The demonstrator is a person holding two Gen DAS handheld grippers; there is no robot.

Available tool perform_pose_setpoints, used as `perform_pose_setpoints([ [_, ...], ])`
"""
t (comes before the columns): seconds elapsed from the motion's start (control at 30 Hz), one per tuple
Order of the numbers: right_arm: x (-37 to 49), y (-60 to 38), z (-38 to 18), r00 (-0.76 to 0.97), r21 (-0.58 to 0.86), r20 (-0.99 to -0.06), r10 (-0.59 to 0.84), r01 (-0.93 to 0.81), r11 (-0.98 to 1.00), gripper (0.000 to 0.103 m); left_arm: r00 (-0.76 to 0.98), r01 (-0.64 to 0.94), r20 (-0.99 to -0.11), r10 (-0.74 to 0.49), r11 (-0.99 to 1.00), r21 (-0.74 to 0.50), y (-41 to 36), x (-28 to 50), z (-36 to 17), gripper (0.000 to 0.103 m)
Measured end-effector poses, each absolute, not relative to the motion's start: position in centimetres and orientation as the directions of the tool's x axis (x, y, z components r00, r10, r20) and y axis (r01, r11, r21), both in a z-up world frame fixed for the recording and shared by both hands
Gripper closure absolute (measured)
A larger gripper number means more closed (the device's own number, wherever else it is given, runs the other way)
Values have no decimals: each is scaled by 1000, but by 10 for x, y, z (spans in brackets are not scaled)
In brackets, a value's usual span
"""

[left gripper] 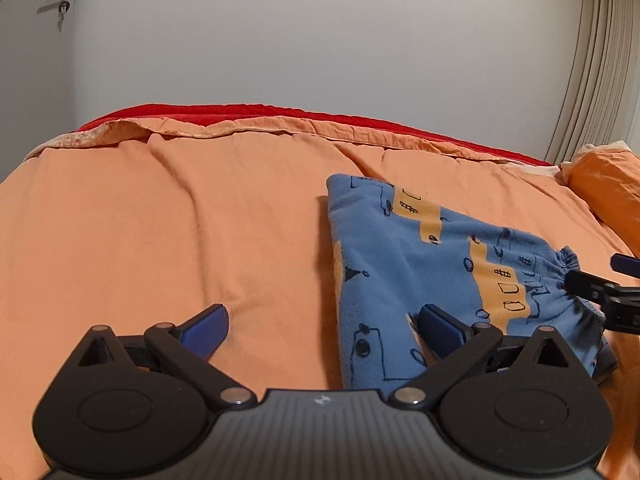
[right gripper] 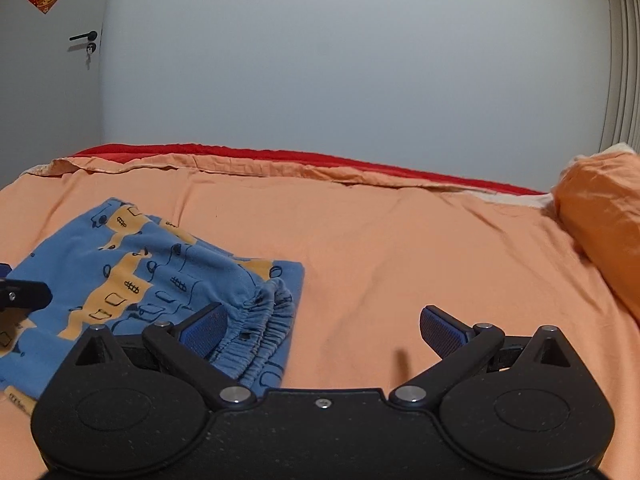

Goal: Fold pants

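Your pants (left gripper: 420,264), blue with orange bands and dark line drawings, lie folded into a compact bundle on the orange bed (left gripper: 160,220), with the gathered elastic waistband (right gripper: 260,320) at the end nearest your right tongs (right gripper: 322,330). Those right tongs are spread wide and grasp nothing; the left blue pad sits over the waistband, the right pad over bare sheet. Your left tongs (left gripper: 322,330) are likewise released, one pad above the sheet and the other above the near edge of the pants. An orange pillow (right gripper: 600,220) rests at the right end of the bed, a red blanket (right gripper: 280,156) runs along the far edge, and a door handle (right gripper: 84,37) shows on the left wall.
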State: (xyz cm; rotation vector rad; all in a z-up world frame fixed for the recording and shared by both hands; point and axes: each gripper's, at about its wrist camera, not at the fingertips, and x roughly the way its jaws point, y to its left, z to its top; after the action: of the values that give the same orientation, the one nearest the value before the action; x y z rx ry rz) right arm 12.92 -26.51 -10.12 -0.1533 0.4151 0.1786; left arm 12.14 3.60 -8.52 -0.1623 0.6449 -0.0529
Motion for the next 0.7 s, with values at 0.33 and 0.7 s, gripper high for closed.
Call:
perform_pose_setpoints([
  [0.33,104,-262,-112,842,-81,-512,173,-248,965,1,822,13,-558,-113,983,-180,38,112,-93,0],
  [0.7,107,-273,-119,816,19,-535,219,-247,969,1,823,19,-553,-132,979,-205,43,112,-95,0],
])
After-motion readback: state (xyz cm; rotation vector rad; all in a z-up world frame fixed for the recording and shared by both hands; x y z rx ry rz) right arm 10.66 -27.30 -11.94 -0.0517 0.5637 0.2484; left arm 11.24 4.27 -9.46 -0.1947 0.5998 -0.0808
